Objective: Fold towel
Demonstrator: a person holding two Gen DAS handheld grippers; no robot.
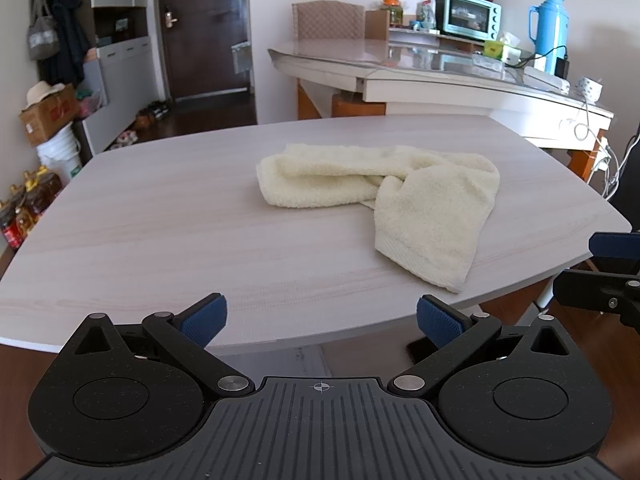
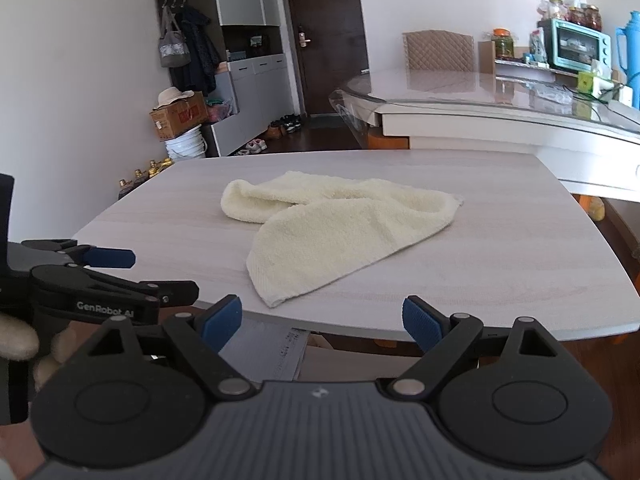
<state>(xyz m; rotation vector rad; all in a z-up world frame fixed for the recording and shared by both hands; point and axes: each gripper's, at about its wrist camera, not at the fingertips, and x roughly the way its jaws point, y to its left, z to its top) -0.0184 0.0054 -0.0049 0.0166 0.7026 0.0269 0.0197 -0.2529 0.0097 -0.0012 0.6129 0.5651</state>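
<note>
A cream towel (image 1: 384, 196) lies crumpled on the pale wood-grain table (image 1: 160, 232), bent into a loose V with one end pointing toward the near edge. In the right wrist view the same towel (image 2: 340, 228) rests mid-table (image 2: 500, 264). My left gripper (image 1: 322, 318) hovers open at the table's near edge, nothing between its blue pads, short of the towel. My right gripper (image 2: 322, 320) is likewise open and empty at the near edge. The left gripper (image 2: 108, 268) shows at the left of the right wrist view, held by a gloved hand (image 2: 16, 340).
Behind the table stands a glass-topped counter (image 1: 420, 64) with a teal toaster oven (image 1: 468, 16), a blue thermos (image 1: 550, 28) and cables. A cardboard box (image 1: 48, 114), white bucket and bottles sit on the floor at left, near a dark door (image 1: 204, 28).
</note>
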